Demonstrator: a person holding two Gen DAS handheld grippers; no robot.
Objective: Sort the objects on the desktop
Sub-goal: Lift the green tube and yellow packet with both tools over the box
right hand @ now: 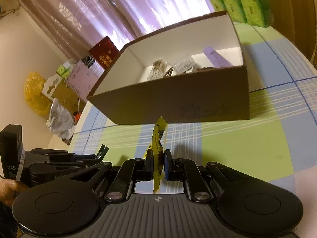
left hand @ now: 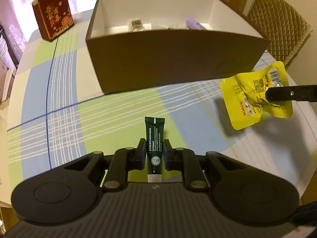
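In the left wrist view the left claw [left hand: 155, 150] is clamped on a dark green tube [left hand: 154, 136], a small soft squeeze tube with a flat crimped far end and a white ribbed cap near the camera; it is lifted clear of the worktop [left hand: 65, 107], whose plaid cloth in green, blue and white looks smooth. The pads bite only the tube's lower half, so the smooth plastic could slide or swivel if the hand tips sharply, and it might fall short of the brown box [left hand: 174, 59]. That box stands further off, a stiff cardboard carton with a matt brown outside and white inside, already holding a lilac cylinder [left hand: 195, 24] and other small items. To the right hangs the yellow packet [left hand: 257, 95], crinkled glossy foil, gripped at its right edge by a black finger of the other tool. In the right wrist view the right claw [right hand: 158, 164] is nipped narrow on that packet, seen edge-on as a thin buckled strip rising between the pads. Being limp and slick, it may flop, catch the box's near wall on the way over, or slip from so slight a hold. Both tools sit close together at the left, so they could collide above the box opening.
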